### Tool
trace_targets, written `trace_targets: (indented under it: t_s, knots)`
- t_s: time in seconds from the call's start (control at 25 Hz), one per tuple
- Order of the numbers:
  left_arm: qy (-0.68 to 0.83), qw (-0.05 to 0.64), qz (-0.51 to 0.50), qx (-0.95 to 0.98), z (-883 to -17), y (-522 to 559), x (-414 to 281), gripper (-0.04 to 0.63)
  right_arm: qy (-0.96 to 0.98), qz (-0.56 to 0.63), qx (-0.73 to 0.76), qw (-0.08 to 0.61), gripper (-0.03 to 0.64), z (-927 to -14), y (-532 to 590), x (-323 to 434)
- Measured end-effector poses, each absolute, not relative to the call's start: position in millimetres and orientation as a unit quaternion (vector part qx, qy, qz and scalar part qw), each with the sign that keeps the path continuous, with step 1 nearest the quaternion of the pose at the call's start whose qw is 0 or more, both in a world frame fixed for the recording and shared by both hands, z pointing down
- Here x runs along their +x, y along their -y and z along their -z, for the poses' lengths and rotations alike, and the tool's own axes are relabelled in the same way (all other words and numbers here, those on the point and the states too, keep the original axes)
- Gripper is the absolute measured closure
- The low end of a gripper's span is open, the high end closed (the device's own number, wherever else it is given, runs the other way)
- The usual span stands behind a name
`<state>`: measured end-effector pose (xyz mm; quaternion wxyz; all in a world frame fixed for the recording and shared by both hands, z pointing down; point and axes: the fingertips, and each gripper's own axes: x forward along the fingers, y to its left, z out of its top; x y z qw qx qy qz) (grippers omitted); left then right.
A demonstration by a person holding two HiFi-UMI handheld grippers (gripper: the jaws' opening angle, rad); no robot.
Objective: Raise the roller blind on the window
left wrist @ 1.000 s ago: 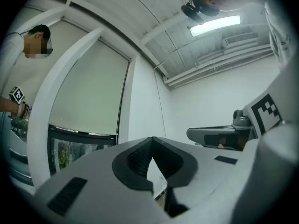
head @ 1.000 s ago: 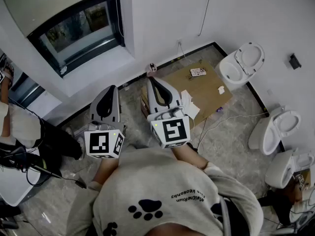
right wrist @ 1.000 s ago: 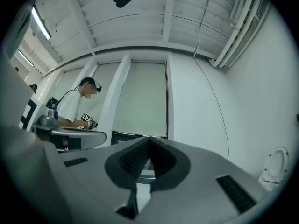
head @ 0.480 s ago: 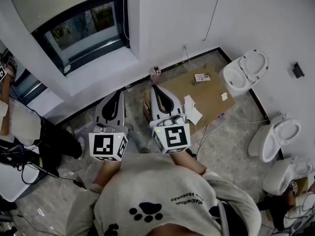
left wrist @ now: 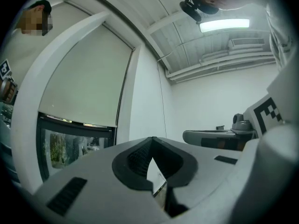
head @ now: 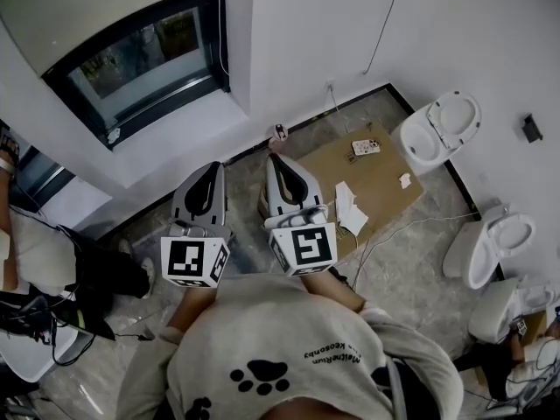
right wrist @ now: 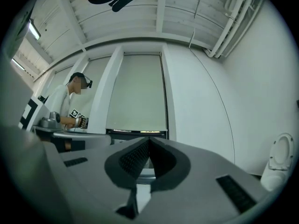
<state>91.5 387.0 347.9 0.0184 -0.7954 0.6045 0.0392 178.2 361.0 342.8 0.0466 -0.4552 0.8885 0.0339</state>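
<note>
The blind (right wrist: 138, 90) is hanging over most of the window (head: 144, 59). Its bottom edge is stopping short of the sill (head: 175, 134), so only a strip of glass is showing along the window's lower edge.

We are reading this as the approach step. Nothing is being gripped, and we are standing well apart from the window.

We are holding the left gripper (head: 211, 166) and the right gripper (head: 275, 157) out in front of the chest. They are side by side and close together, with their marker cubes (head: 191, 261) nearest the body. Both are pointing roughly level towards the wall (head: 297, 33) that carries the window. The right one is facing the blind squarely, and the left one is catching it off to its left. On each gripper the jaws are pressed together, with nothing between them.

The next move, as we are judging it, calls for closing the gap to the window's right edge. A thin dark cord (head: 222, 33) seems to be running down beside the frame there. It is too fine in these views for us to be sure it is the blind's pull. A second thin line (head: 383, 23) is hanging on the wall further right. Once we are at the proper cord, one gripper is going to need its jaws spread. They then need to close around the cord, not beside it. Raising the blind probably means drawing the cord down hand over hand, so we are keeping the other gripper free to take the next hold.
</note>
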Motion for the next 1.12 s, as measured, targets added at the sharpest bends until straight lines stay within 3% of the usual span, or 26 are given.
trace_targets:
  t_s: [0.48, 1.12]
  knots:
    - [-0.545, 0.029, -0.034, -0.838, -336, -251, 26, 0.588, -0.856, -0.032, -0.513, 0.054, 0.611, -334, -233, 113]
    - [-0.531, -0.004, -0.045, -0.846, -359, -168, -24, 0.588, -0.853, -0.034, -0.52, 0.027, 0.611, -349, -151, 64]
